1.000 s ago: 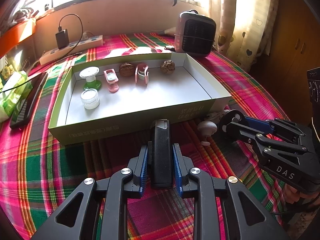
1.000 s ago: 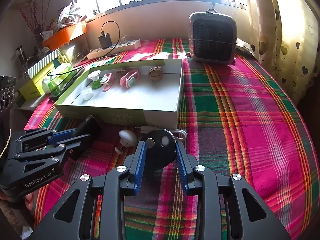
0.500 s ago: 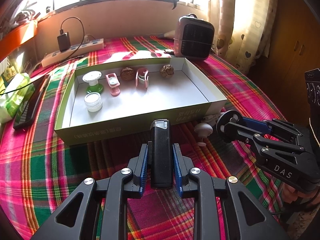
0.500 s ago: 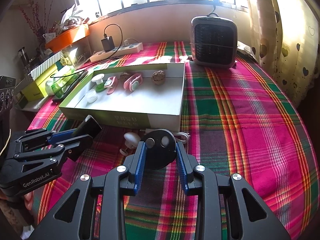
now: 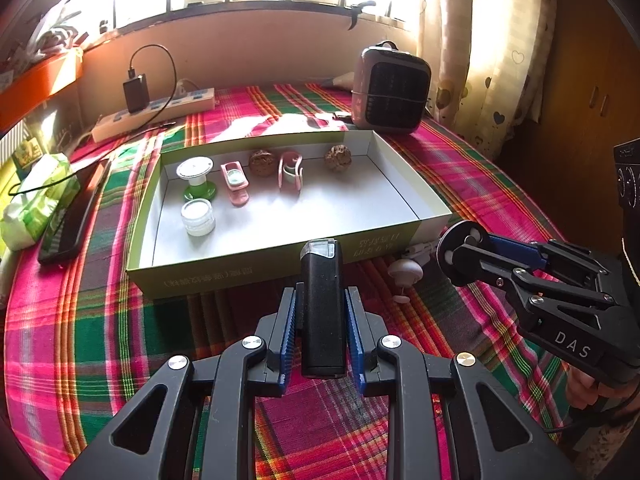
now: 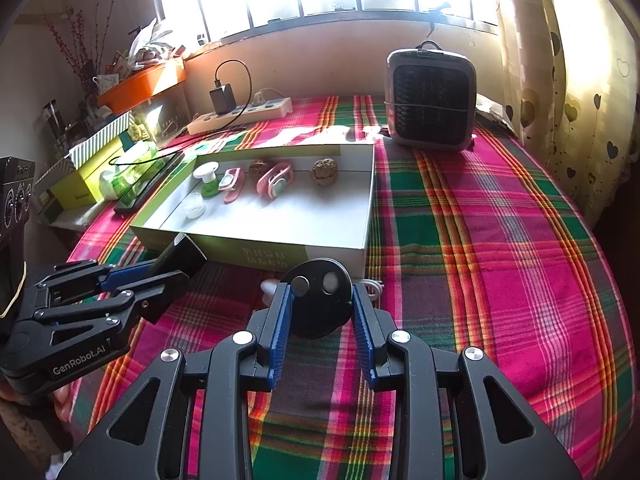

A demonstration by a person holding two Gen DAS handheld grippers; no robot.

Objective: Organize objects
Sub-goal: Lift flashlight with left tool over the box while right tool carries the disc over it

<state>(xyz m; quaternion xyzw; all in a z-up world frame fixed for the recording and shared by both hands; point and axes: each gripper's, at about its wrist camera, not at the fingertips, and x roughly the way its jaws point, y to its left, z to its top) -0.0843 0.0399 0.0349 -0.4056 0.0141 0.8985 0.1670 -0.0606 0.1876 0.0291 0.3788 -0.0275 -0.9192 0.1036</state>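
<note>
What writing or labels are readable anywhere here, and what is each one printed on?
"DAS": side of the right hand-held gripper, seen in the left wrist view.
"GenRobot.AI": side of the left hand-held gripper, seen in the right wrist view.
Printed characters on the green box front wall: upside down, too blurred to read.
Yellow-green carton print: too small to read.

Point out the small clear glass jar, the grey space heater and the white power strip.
Small clear glass jar (image 5: 197, 217), left wrist view, lid.
Grey space heater (image 6: 431, 100), right wrist view, front grille.
White power strip (image 5: 160, 112), left wrist view, top face.

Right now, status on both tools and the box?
Left tool shut on black lighter. Right tool shut on black disc. Box ahead; white knob lies before it.
</note>
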